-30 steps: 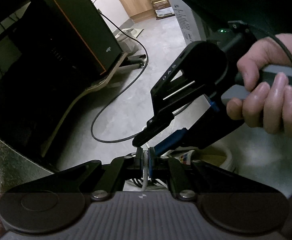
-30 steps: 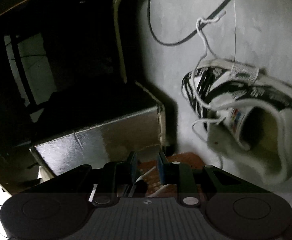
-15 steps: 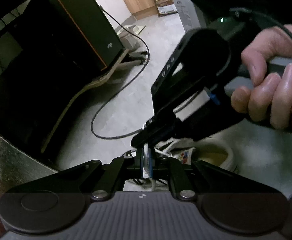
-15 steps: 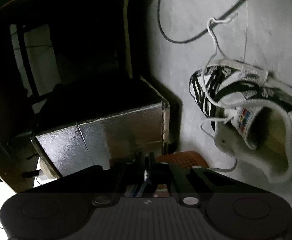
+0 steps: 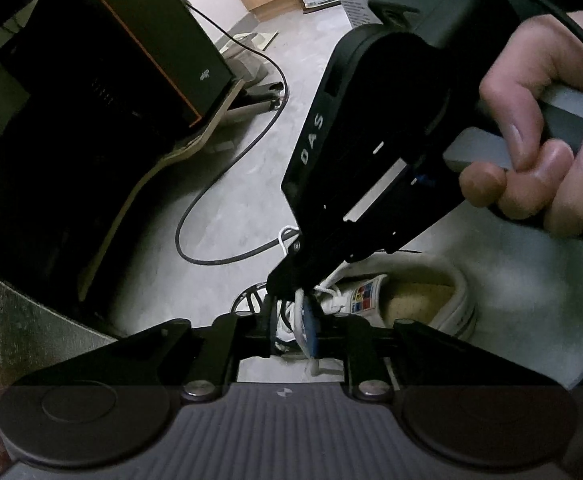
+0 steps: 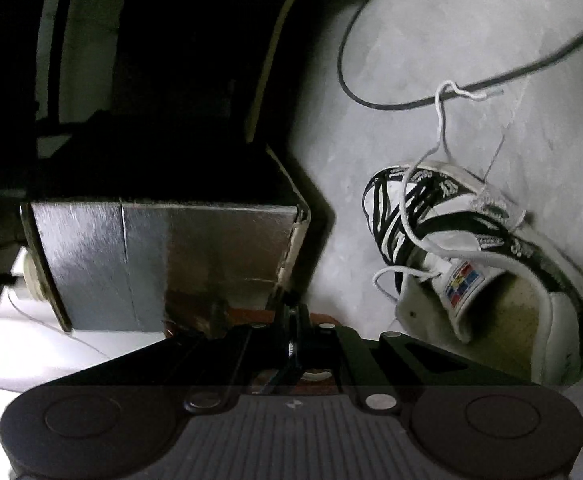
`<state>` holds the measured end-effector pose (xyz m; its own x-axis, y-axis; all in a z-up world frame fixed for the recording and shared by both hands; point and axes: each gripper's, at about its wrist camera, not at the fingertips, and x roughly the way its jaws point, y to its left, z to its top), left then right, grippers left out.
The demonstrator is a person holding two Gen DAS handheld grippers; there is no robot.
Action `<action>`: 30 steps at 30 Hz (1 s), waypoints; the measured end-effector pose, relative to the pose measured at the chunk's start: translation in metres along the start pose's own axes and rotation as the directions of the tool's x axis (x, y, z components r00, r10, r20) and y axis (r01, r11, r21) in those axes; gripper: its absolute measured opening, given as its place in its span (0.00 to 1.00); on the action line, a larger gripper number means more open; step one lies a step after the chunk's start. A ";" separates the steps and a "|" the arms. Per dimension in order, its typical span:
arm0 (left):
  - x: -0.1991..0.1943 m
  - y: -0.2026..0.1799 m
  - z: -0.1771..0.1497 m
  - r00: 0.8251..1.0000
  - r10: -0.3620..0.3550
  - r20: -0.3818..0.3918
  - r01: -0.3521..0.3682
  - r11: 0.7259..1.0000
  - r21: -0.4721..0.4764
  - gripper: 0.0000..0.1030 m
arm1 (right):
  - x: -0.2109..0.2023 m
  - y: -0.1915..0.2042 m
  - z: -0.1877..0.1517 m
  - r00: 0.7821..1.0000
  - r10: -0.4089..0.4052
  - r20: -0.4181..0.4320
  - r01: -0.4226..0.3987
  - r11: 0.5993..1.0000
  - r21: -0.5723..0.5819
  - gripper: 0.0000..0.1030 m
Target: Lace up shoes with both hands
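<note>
The left gripper is matte black — ribbed grey housing behind it, two round silver screws, a blue pad on one finger. The right gripper has a black body marked "DAS", a green light at its back and a black cable — its grey handle sits in a bare hand.

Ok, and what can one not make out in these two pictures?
Whether the right gripper pinches the lace: left wrist view, its dark tips cover the contact.
Shoe eyelets: right wrist view, too small and blurred.
Black cable ends: right wrist view, cut off by the frame edges.
</note>
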<state>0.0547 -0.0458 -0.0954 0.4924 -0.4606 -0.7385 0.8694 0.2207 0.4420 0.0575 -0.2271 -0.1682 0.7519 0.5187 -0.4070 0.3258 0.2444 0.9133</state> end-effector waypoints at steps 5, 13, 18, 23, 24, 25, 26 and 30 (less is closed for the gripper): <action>0.004 0.002 -0.001 0.999 -0.023 -0.041 0.022 0.999 -0.032 0.13 | 0.000 0.003 -0.002 1.000 -0.016 0.002 0.016 0.999 -0.034 0.04; 0.013 0.002 -0.004 0.995 -0.050 -0.084 0.047 0.998 -0.042 0.05 | 0.001 0.004 -0.001 0.999 -0.037 0.002 0.037 0.997 -0.062 0.12; 0.029 -0.003 -0.016 0.989 -0.041 -0.141 0.041 0.999 -0.003 0.05 | -0.005 -0.003 0.005 0.992 -0.108 0.057 0.112 0.992 -0.056 0.28; 0.053 -0.012 -0.033 0.978 -0.051 -0.202 0.065 0.996 0.063 0.05 | -0.001 -0.004 0.004 0.973 -0.224 0.059 0.230 0.963 -0.137 0.28; 0.056 -0.014 -0.035 0.977 -0.056 -0.206 0.073 0.994 0.077 0.05 | 0.003 -0.004 0.001 0.967 -0.250 0.050 0.255 0.952 -0.169 0.28; 0.059 -0.014 -0.036 0.977 -0.059 -0.206 0.080 0.992 0.096 0.05 | 0.006 -0.003 -0.002 0.960 -0.277 0.043 0.280 0.939 -0.201 0.28; 0.062 -0.016 -0.037 0.977 -0.063 -0.204 0.088 0.989 0.117 0.05 | 0.009 -0.003 -0.004 0.954 -0.297 0.034 0.297 0.928 -0.225 0.28; 0.070 -0.020 -0.040 0.977 -0.070 -0.201 0.104 0.981 0.166 0.05 | 0.019 -0.006 -0.011 0.943 -0.333 0.011 0.323 0.906 -0.273 0.28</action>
<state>0.0732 -0.0478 -0.1762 0.4285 -0.2932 -0.8547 0.8972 0.0259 0.4409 0.0635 -0.2100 -0.1810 0.6067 0.3989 -0.6876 0.3815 0.6127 0.6921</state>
